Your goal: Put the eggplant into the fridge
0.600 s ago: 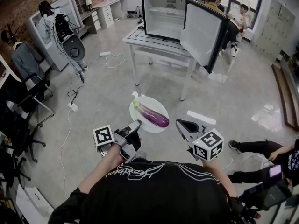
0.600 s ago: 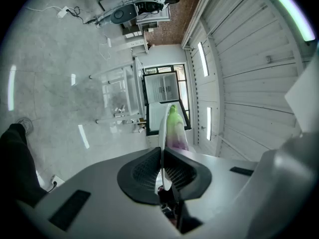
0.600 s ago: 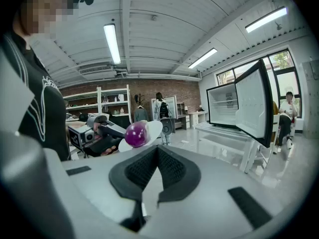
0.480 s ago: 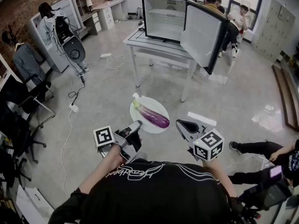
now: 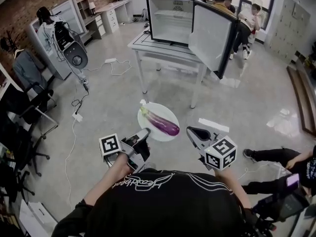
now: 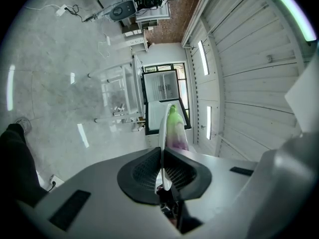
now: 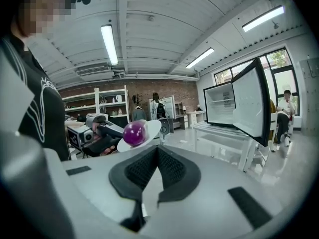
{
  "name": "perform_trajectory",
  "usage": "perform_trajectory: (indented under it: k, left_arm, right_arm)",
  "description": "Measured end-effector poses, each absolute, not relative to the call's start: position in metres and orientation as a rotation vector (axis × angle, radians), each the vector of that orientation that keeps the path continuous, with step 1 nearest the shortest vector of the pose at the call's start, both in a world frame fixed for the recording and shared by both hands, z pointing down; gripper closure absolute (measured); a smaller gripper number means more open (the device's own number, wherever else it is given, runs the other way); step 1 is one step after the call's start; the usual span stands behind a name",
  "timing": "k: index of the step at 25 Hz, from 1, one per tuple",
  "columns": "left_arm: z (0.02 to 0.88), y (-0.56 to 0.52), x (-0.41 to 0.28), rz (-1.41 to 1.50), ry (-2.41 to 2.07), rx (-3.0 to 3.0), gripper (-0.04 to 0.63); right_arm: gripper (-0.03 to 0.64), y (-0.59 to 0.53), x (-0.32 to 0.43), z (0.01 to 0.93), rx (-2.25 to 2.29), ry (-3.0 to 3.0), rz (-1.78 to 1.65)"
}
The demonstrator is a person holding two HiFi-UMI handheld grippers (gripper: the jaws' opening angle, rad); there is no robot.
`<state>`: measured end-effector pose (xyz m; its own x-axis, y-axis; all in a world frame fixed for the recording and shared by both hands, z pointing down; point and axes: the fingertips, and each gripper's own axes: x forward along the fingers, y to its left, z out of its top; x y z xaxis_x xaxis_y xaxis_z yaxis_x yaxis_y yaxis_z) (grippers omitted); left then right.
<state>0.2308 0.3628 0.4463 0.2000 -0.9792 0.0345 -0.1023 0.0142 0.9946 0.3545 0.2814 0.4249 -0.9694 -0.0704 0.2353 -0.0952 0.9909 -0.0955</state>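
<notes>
A purple eggplant (image 5: 161, 122) with a green stem lies on a white plate (image 5: 148, 110). My left gripper (image 5: 143, 132) is shut on the plate's near rim and holds it level over the floor. In the left gripper view the plate (image 6: 161, 133) stands edge-on between the pads, with the eggplant (image 6: 175, 132) beyond it. My right gripper (image 5: 190, 130) is shut and empty, just right of the plate. From the right gripper (image 7: 156, 148) view, the eggplant's purple end (image 7: 133, 133) shows to the left. The open fridge (image 5: 170, 19) stands on a white table (image 5: 163, 51) ahead, door (image 5: 211, 36) swung right.
Several people sit behind the fridge (image 5: 247, 21). Cables and a power strip (image 5: 77, 113) lie on the floor at left, near office chairs (image 5: 24, 112). A person's legs (image 5: 269, 155) stretch across the floor at right. Shelves and a desk line the far left wall.
The view has shifted slightly, so the fridge and table sit a touch more to the left. Both grippers and the plate keep the same pose.
</notes>
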Motion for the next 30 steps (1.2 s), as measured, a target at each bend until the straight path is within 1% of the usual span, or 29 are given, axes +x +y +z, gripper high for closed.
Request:
perform_trajectory:
  k: [12,22,30]
  left_arm:
    - [0.442,0.328,0.237,-0.976,-1.105,1.366,0.569]
    - [0.454,0.319,0.221,-0.966,-1.117,1.317,0.57]
    - [0.469,0.289,0.204,-0.956,-1.093,1.298,0.569]
  right_arm:
    - [0.609,0.255,0.358,0.422,0.133,-2.941,0.19]
    - [0.609,0.24,0.349,0.438,0.143,-2.919,0.311]
    - [0.609,0.213,0.329,0.451,0.155,-2.898,0.314]
